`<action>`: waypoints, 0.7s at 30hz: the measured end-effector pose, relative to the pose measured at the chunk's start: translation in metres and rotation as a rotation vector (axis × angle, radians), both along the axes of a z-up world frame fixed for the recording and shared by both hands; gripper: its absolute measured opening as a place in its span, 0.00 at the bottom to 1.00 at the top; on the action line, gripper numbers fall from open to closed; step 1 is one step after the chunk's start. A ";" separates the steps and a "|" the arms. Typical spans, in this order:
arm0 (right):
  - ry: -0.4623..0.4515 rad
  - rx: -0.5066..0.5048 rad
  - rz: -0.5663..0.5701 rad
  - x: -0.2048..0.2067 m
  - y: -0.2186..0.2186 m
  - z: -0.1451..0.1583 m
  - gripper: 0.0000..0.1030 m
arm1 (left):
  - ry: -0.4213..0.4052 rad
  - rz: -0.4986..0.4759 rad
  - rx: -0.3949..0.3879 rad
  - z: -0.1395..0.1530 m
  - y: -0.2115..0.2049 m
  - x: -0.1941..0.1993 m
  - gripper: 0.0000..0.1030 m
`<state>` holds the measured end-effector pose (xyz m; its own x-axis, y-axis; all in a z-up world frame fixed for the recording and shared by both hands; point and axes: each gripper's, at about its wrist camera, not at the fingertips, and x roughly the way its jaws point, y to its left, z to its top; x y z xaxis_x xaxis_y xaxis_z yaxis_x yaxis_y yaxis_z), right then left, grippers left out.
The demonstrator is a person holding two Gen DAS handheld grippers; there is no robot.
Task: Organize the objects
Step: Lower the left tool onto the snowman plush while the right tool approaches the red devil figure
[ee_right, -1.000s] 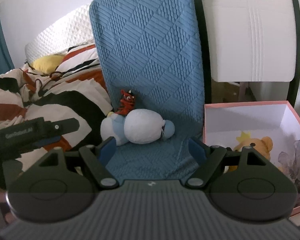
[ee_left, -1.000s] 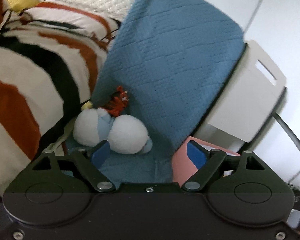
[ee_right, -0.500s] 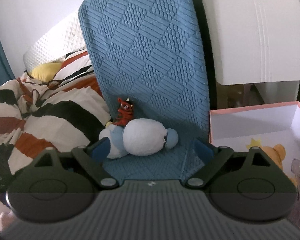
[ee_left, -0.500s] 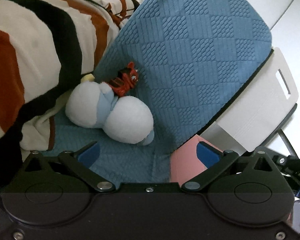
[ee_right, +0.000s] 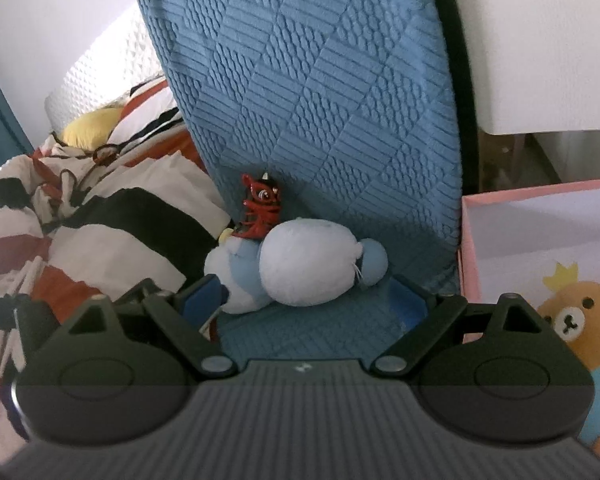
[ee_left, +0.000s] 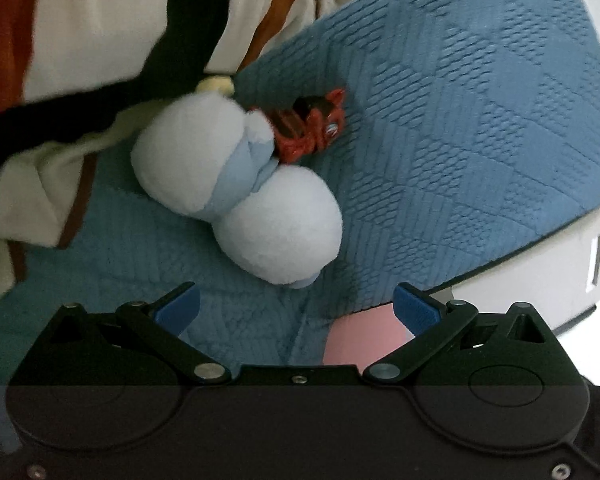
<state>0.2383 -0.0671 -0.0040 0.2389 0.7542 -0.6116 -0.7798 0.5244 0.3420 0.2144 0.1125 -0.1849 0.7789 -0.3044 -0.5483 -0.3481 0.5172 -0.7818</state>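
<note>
The left gripper (ee_left: pixel 296 307) has its jaws spread wide and empty; just ahead of them the pale blue and white plush toy (ee_left: pixel 236 196) lies on the quilted blue chair cover (ee_left: pixel 460 140), with the small red figurine (ee_left: pixel 310 128) touching its far side. The right gripper (ee_right: pixel 308 304) likewise holds its jaws spread, the same plush toy (ee_right: pixel 300 268) lying between and just beyond them. Right of those jaws stands the pink-rimmed box (ee_right: pixel 540 216) holding a brown teddy bear (ee_right: pixel 580 320); left lies the striped bedding (ee_right: pixel 100 220).
</note>
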 end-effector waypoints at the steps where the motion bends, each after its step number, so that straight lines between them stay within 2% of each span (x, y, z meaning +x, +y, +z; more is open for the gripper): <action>1: -0.006 -0.002 0.004 0.001 0.005 0.000 0.89 | 0.014 0.000 -0.010 -0.004 0.000 0.005 1.00; 6: 0.015 0.010 0.014 0.009 0.032 0.003 0.89 | 0.082 -0.002 -0.121 -0.029 0.004 0.027 1.00; 13: 0.052 0.010 0.015 0.020 0.068 0.000 0.89 | 0.089 0.021 -0.149 -0.040 0.014 0.054 1.00; 21: 0.056 -0.007 0.024 0.047 0.106 -0.001 0.89 | 0.131 0.049 -0.249 -0.064 0.029 0.084 1.00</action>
<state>0.2855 0.0389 -0.0051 0.1861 0.7551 -0.6286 -0.7722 0.5081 0.3816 0.2986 0.1419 -0.2487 0.7236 -0.4064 -0.5578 -0.4740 0.2948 -0.8297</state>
